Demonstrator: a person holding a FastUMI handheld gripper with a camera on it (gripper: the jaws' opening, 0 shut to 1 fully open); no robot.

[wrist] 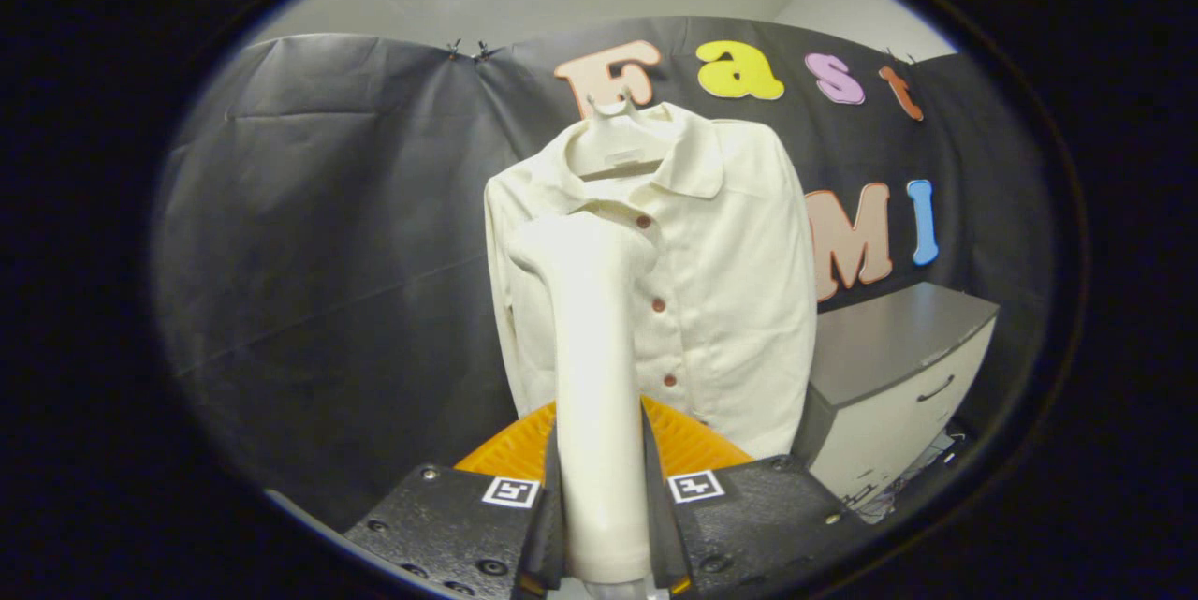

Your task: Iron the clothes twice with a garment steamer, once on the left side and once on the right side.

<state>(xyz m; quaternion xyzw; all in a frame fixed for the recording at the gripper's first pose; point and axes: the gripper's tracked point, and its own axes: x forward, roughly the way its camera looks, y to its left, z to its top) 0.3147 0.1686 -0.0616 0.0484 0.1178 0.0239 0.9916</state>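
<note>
Cream steamer, smooth, tapered | gripper clamped on handle; head at woven shirt

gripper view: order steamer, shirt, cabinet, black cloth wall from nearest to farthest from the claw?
1. Steamer: clamped between the fingers of the claw.
2. Shirt: on a hanger just beyond the steamer head.
3. Cabinet and black cloth wall: cabinet off to the right, wall behind the shirt; too close to call.

White garment steamer, upright between the gripper fingers, both pressing its handle, head before the shirt's left half; cream shirt – buttoned, brown buttons – hanging on a white hanger
</note>
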